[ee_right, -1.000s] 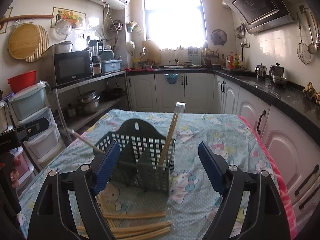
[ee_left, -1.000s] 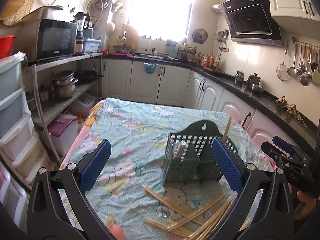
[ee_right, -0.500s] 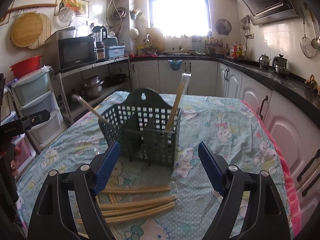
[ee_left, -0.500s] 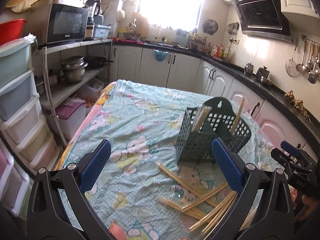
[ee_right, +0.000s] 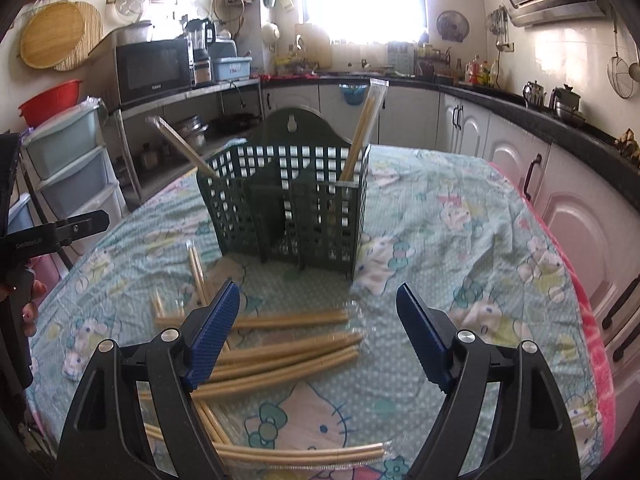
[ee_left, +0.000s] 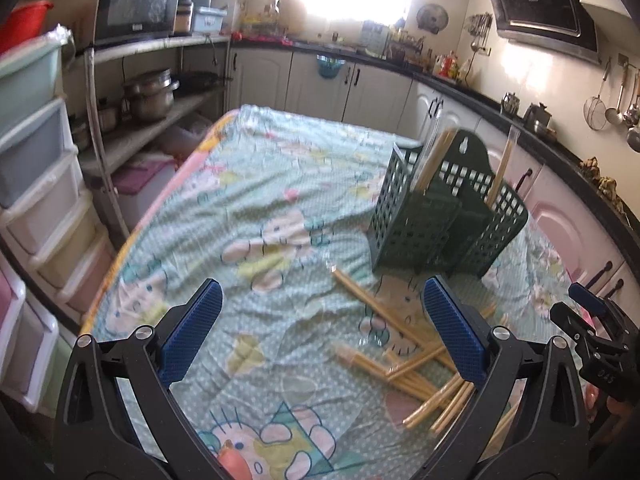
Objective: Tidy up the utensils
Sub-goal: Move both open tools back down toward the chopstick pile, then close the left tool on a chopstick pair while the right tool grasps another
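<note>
Operator: State the jaw condition on both units.

Technician: The left gripper (ee_left: 322,330) has its jaws spread wide, with nothing between them. The right gripper (ee_right: 318,334) is likewise wide apart and empty. Both hover above the counter (ee_right: 500,240), which is covered by a patterned cloth.

Operator: Locate the work items.

Technician: The wrapped chopsticks (ee_right: 280,356) lie loose on the cloth in a scattered pile. The green caddy (ee_right: 286,200) stands upright just behind them. It already holds two wrapped pairs, one leaning left, one leaning against its right wall.

Operator: Which relation governs the next pick?

Technician: In the right wrist view the pile sits directly below and between the jaws. The nearest sticks run left to right, roughly along the line joining the two pads. Judgement: the right unit is nearer, but would need a wrist turn so the jaws close across a stick's narrow width. From the left unit the pile lies ahead and toward its right pad (ee_left: 454,338).

Operator: Clearance?

Technician: Open cloth lies to the right of the pile. The caddy's front wall limits forward travel. Overlapping sticks may lift together.
</note>
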`<state>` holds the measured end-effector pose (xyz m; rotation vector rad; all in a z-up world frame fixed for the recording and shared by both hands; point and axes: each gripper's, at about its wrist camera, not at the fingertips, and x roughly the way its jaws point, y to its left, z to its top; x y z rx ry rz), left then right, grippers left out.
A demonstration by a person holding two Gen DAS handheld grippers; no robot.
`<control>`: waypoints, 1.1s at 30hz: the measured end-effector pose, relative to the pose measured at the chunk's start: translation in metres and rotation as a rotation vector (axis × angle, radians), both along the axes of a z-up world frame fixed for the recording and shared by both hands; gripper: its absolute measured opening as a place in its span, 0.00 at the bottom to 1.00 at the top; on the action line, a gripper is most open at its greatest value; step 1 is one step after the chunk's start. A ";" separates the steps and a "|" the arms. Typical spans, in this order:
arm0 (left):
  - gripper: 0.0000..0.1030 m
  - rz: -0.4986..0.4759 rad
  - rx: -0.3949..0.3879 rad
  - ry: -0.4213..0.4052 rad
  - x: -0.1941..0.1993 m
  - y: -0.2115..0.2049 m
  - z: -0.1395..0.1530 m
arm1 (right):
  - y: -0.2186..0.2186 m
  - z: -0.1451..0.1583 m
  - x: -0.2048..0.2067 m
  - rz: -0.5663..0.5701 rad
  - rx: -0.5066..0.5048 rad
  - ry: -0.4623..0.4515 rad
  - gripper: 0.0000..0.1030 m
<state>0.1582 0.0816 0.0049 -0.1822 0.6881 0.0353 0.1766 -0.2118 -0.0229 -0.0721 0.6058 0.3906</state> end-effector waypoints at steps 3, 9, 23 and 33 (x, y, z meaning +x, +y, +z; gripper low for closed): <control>0.90 -0.016 -0.020 0.040 0.001 0.000 -0.013 | -0.002 -0.008 0.000 0.002 -0.007 0.023 0.76; 0.87 -0.041 -0.102 0.141 0.005 0.000 -0.039 | -0.008 -0.021 0.012 -0.011 -0.021 0.086 0.74; 0.43 -0.072 -0.314 0.287 0.024 0.001 -0.082 | -0.016 -0.053 0.058 -0.006 0.048 0.269 0.49; 0.23 -0.048 -0.323 0.316 0.040 0.008 -0.087 | -0.020 -0.067 0.081 -0.048 0.122 0.364 0.35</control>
